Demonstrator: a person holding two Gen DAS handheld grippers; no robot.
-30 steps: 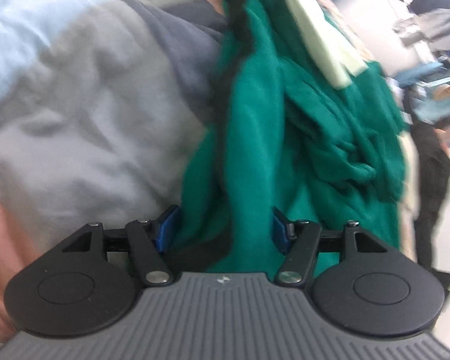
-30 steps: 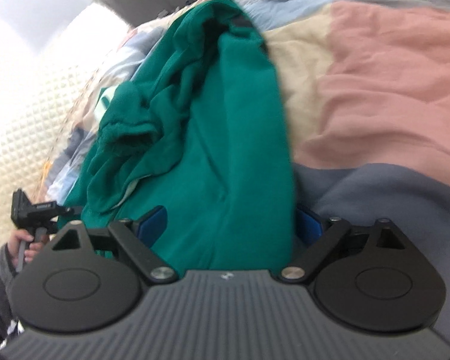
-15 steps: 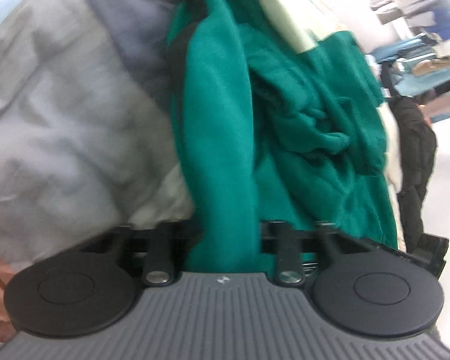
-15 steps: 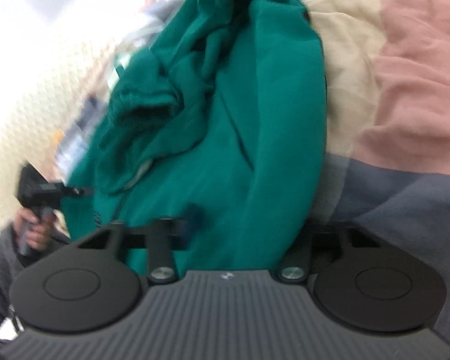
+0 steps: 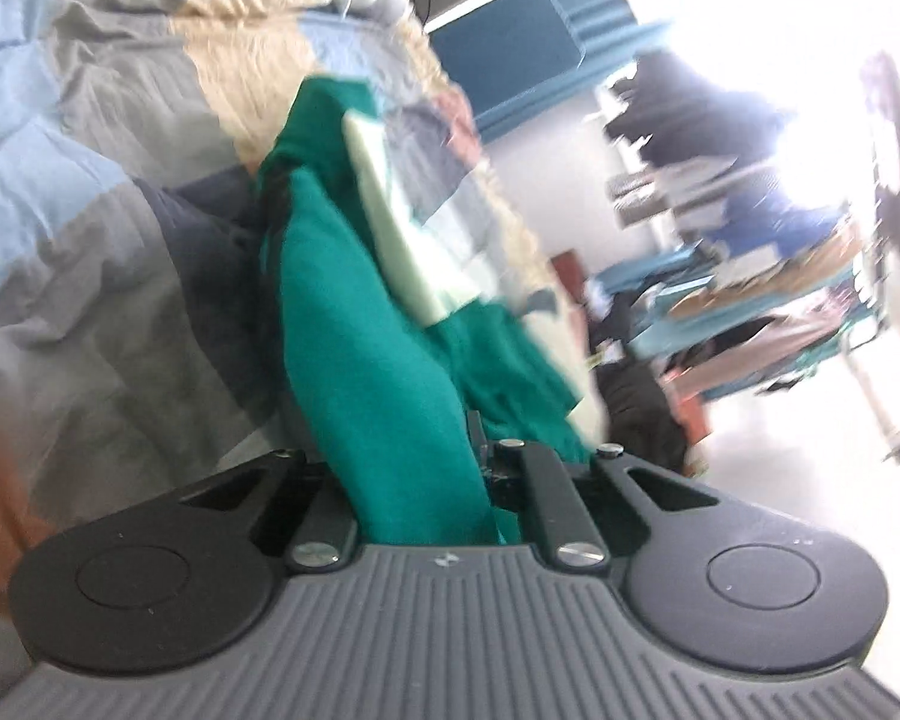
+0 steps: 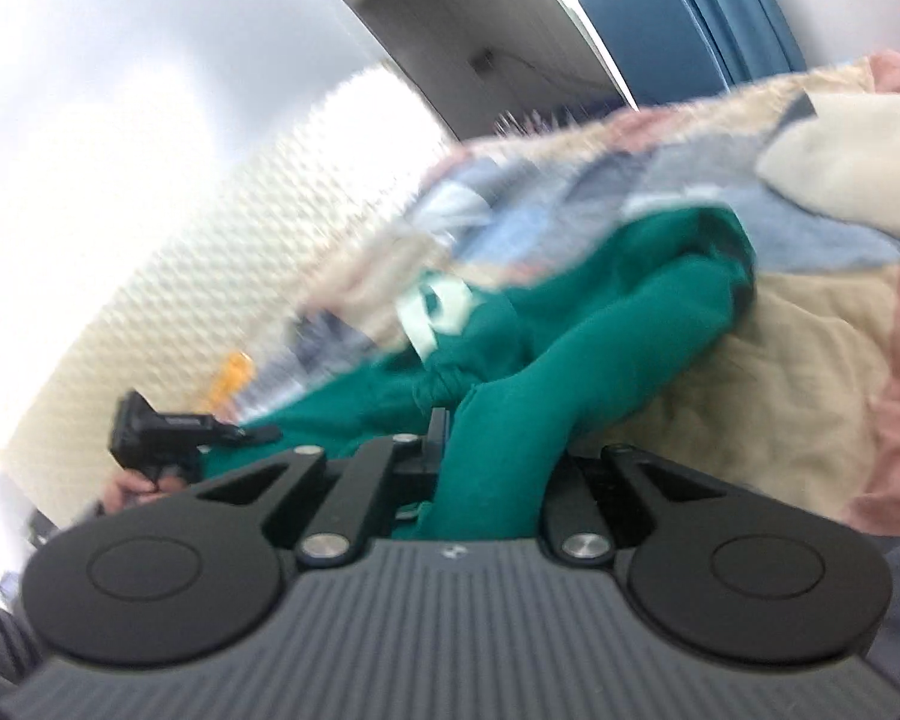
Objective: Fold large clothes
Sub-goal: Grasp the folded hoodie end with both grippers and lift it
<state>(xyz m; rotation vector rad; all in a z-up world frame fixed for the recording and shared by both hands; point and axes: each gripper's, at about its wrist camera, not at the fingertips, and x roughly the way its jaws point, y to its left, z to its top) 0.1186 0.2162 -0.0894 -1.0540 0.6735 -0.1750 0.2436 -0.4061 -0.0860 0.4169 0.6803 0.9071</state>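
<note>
While both clamp it, the green garment stretches ahead from left gripper and right gripper.

- Left wrist view is smeared all over. The shelves off to the right are just colour streaks, no idea what's on them.
- The left gripper fingertips are buried in the green sweatshirt, so the pads don't show.
- Same on the right gripper: the cloth covers the tips.
- The pale print on the green fabric is too blurred to read.
- A hand holding the other gripper is half hidden behind the black housing.
- The patchwork quilt runs off the frame edge.
</note>
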